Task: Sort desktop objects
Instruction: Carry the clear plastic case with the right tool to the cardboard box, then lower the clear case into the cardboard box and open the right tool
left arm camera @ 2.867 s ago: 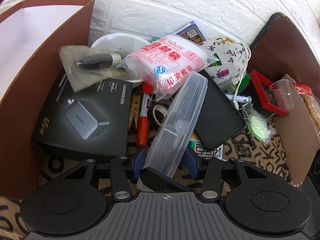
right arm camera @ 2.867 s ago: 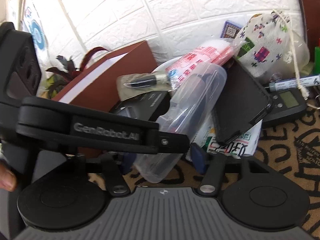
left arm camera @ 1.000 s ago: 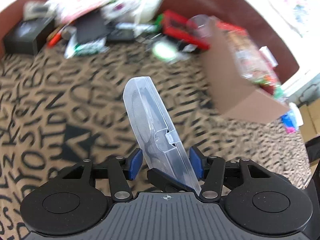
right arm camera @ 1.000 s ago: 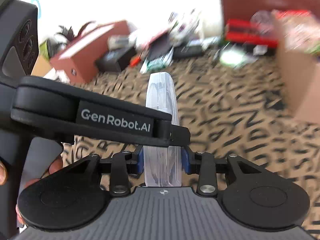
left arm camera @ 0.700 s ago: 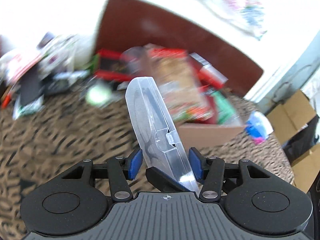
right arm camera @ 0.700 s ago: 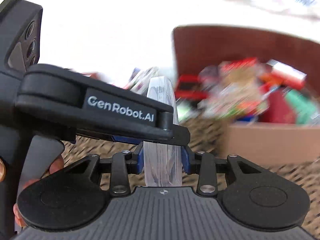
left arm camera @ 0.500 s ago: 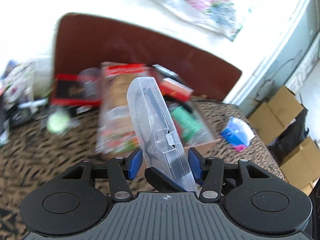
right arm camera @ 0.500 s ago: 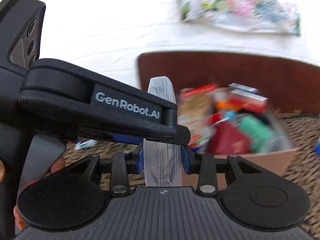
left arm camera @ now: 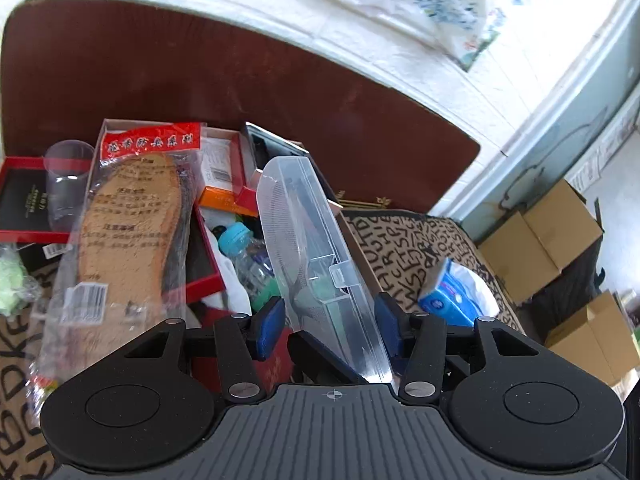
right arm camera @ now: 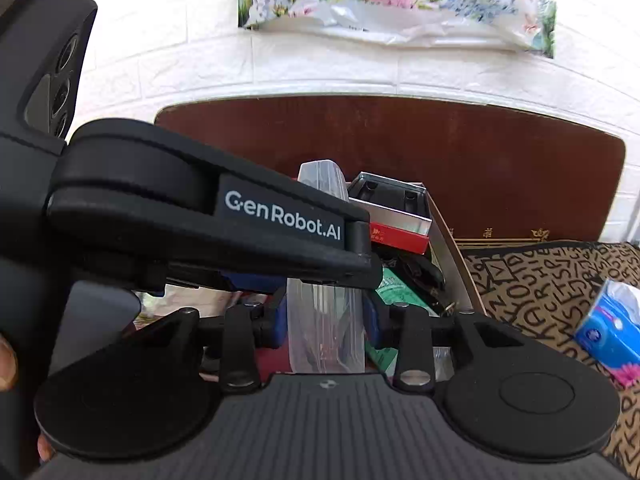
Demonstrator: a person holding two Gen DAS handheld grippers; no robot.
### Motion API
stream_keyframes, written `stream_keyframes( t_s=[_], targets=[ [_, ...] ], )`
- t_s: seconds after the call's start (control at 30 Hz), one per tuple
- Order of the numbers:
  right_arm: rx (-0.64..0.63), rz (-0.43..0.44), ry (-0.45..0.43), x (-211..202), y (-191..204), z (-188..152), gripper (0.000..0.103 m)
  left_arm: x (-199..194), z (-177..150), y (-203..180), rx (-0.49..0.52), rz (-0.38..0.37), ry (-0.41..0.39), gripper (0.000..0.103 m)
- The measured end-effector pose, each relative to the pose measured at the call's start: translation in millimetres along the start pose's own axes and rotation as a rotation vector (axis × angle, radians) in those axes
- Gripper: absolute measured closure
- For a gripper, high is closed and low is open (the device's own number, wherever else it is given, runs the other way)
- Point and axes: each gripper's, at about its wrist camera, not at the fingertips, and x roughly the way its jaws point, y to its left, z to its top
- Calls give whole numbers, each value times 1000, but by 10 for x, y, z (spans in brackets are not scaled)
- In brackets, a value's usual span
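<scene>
Clear plastic case (left arm camera: 304, 232) clamped across its width between the blue pads of the left gripper (left arm camera: 328, 320), leaning left and held just over the open top of the cardboard box (left arm camera: 360, 252). Same case seen edge-on from the right wrist, pinched between the closed-in pads of the right gripper (right arm camera: 324, 320), with the left gripper's black body crossing in front. Packed inside the box: a bagged insole (left arm camera: 128, 220) standing at its left end, a blue-capped bottle (left arm camera: 236, 240) lying near the middle, an orange carton (left arm camera: 224, 200) and a black-and-silver tray (right arm camera: 388, 204) toward the back. Clear cup (left arm camera: 64, 184) and red-framed box (left arm camera: 20, 200) just left of the box. Blue tissue pack (left arm camera: 448, 292) on the letter-print cloth (left arm camera: 400, 248) to the box's right. Dark brown board (left arm camera: 200, 80) upright behind the box
</scene>
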Motion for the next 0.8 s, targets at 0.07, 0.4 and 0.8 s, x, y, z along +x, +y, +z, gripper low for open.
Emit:
stream_keyframes(
  t_s=[0.07, 0.4, 0.8],
  targets=[
    [-10, 14, 6, 111, -54, 11, 61, 83, 43, 43, -6, 6, 3, 42],
    [-5, 56, -6, 260, -199, -108, 47, 249, 113, 166, -47, 41, 1, 19],
    [25, -30, -17, 268, -300, -198, 15, 185, 46, 33, 20, 64, -3, 6]
  ],
)
